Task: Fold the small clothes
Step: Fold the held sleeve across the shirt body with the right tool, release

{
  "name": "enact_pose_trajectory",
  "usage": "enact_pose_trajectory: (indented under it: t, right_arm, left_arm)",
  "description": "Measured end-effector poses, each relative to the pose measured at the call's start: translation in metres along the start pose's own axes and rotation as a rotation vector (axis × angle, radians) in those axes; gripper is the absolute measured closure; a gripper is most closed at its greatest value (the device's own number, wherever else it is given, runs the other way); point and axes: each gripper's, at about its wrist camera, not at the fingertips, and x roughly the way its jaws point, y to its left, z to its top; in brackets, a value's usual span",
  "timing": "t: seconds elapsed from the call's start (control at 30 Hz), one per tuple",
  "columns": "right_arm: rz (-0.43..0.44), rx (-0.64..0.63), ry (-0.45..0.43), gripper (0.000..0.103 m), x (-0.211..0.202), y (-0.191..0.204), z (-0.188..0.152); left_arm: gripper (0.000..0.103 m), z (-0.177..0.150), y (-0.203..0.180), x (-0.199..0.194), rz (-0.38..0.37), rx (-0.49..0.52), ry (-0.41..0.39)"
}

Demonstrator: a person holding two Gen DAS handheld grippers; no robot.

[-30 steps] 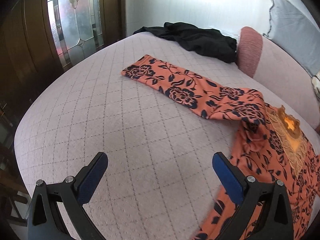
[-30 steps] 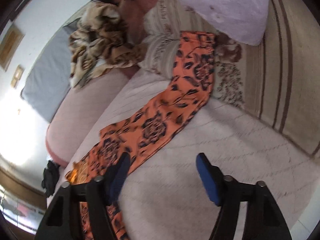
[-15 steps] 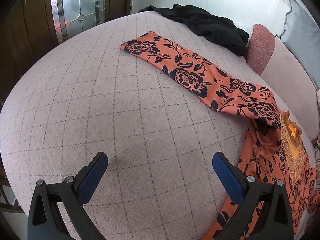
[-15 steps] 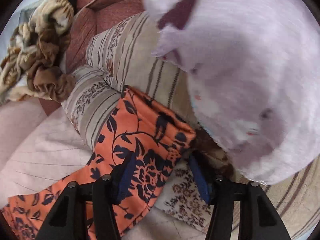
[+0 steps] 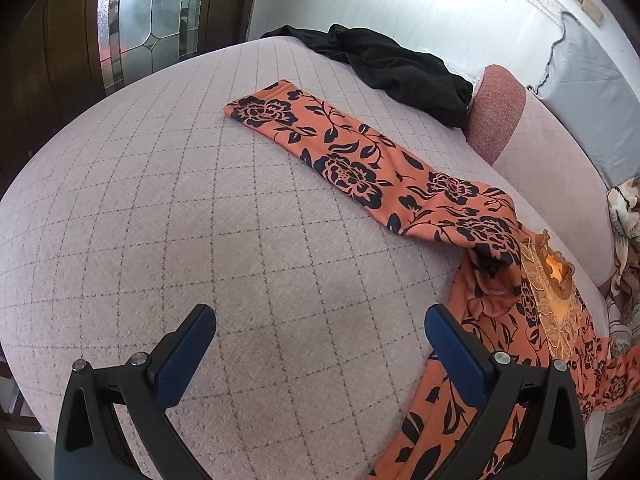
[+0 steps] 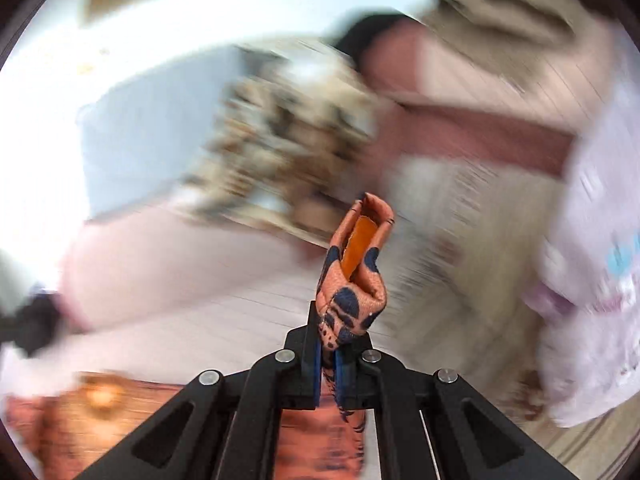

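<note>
An orange top with dark flowers (image 5: 348, 164) lies on the quilted pink bed cover (image 5: 160, 220), one sleeve stretched out to the far left and the body bunched at the right with its lace neckline (image 5: 556, 300). My left gripper (image 5: 320, 316) hovers open over the bare cover, its right finger (image 5: 456, 344) at the garment's edge. In the blurred right wrist view my right gripper (image 6: 328, 344) is shut on the other sleeve's cuff (image 6: 356, 272), which sticks up past the pads, lifted off the bed.
A black garment (image 5: 400, 68) lies at the bed's far edge. Beside it are a pink bolster (image 5: 496, 112) and a grey pillow (image 5: 588, 92). A wooden door with leaded glass (image 5: 140, 20) stands at far left. Patterned cloths (image 6: 288, 136) and a pale garment (image 6: 596, 240) are blurred.
The right gripper's jaws have shut on the orange sleeve's cuff and lifted it up, with the view rolling. The left gripper has stayed open over the bed, tilting only slightly.
</note>
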Motion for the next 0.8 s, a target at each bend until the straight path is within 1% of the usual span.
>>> enact_pose_trajectory:
  t: [0.1, 0.17, 0.2, 0.27, 0.33, 0.37, 0.43, 0.5, 0.53, 0.57, 0.6, 0.63, 0.67, 0.7, 0.73, 0.8]
  right_arm:
    - [0.203, -0.033, -0.043, 0.099, -0.050, 0.074, 0.011]
    - [0.313, -0.050, -0.057, 0.099, -0.075, 0.122, 0.005]
    - [0.376, -0.048, -0.053, 0.099, -0.082, 0.146, 0.000]
    - [0.469, -0.040, -0.027, 0.099, -0.088, 0.187, -0.016]
    - [0.552, -0.018, 0.024, 0.099, -0.087, 0.228, -0.047]
    - [0.603, 0.003, 0.063, 0.098, -0.080, 0.247, -0.067]
    - [0.664, 0.020, 0.132, 0.097, -0.066, 0.278, -0.105]
    - [0.711, 0.004, 0.246, 0.094, -0.040, 0.315, -0.150]
    - [0.707, -0.027, 0.317, 0.094, -0.016, 0.327, -0.171]
    - [0.686, -0.053, 0.397, 0.082, 0.005, 0.338, -0.196]
    - [0.657, -0.063, 0.488, 0.041, 0.026, 0.342, -0.224]
    - [0.629, -0.058, 0.571, 0.016, 0.052, 0.337, -0.244]
    - [0.615, -0.037, 0.631, 0.007, 0.066, 0.331, -0.262]
    - [0.628, -0.002, 0.656, 0.007, 0.073, 0.321, -0.270]
    - [0.654, 0.015, 0.631, 0.008, 0.069, 0.313, -0.270]
    - [0.669, 0.017, 0.616, 0.008, 0.064, 0.302, -0.260]
  left_arm:
    - [0.000, 0.001, 0.007, -0.005, -0.014, -0.020, -0.009]
    - [0.000, 0.001, 0.012, -0.009, -0.026, -0.035, -0.015]
    - [0.000, 0.002, 0.014, -0.010, -0.033, -0.041, -0.016]
    - [0.000, 0.003, 0.018, -0.013, -0.043, -0.050, -0.021]
    - [0.000, 0.005, 0.023, -0.014, -0.051, -0.067, -0.023]
    - [0.000, 0.006, 0.026, -0.015, -0.059, -0.079, -0.022]
    - [0.000, 0.007, 0.028, -0.014, -0.073, -0.096, -0.016]
    - [0.000, 0.006, 0.026, -0.012, -0.083, -0.091, -0.006]
    - [0.000, 0.006, 0.025, -0.011, -0.088, -0.086, -0.001]
    - [0.000, 0.006, 0.023, -0.010, -0.091, -0.078, 0.002]
    - [0.000, 0.006, 0.021, -0.011, -0.096, -0.071, 0.003]
    - [0.000, 0.006, 0.020, -0.011, -0.100, -0.065, 0.002]
    - [0.000, 0.006, 0.019, -0.011, -0.103, -0.061, 0.000]
    - [0.000, 0.007, 0.019, -0.012, -0.106, -0.061, -0.002]
    - [0.000, 0.007, 0.018, -0.012, -0.112, -0.064, -0.004]
    - [0.000, 0.007, 0.015, -0.012, -0.122, -0.064, -0.004]
